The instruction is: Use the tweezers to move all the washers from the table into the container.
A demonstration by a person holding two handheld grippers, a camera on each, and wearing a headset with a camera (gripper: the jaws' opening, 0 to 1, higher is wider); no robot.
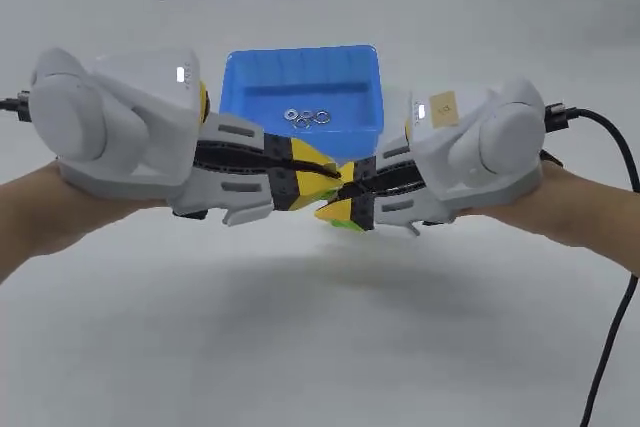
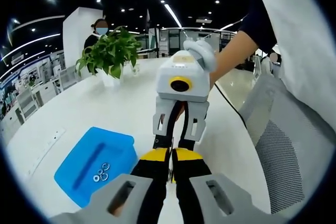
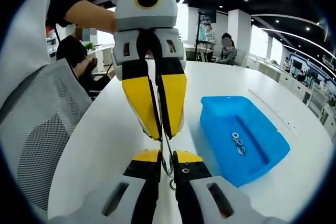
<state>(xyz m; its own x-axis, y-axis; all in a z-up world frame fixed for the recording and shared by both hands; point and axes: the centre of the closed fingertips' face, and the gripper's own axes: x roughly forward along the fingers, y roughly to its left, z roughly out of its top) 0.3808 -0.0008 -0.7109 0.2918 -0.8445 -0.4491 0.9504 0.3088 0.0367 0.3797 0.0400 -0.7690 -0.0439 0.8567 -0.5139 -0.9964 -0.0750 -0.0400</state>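
A white table (image 1: 320,347) spreads under two hand-held claws that point at each other, tip to tip, just in front of a blue container (image 1: 232,97).

The left gripper (image 2: 171,153) comes in from the person's left, its yellow-tipped jaws closed to a thin slit. The right gripper (image 3: 167,157) faces it, its jaws just as narrow. In the right gripper view a thin pair of metal tweezers (image 3: 167,151) runs from the tips of one claw into the tips of the other, so both appear to be pinching it, one at each end, above the table and near the container's front wall.

A small cluster of washers (image 1: 307,119) lies on the container floor, touching or nearly touching one another.

No washer can be made out on the bare table, though the patch under the claws is hidden. A small ring (image 3: 172,184) shows just below the right claw's tips; whether it is a washer or a part of the tool cannot be told.

By this evidence the job looks late, perhaps finished, with at most a last piece left.
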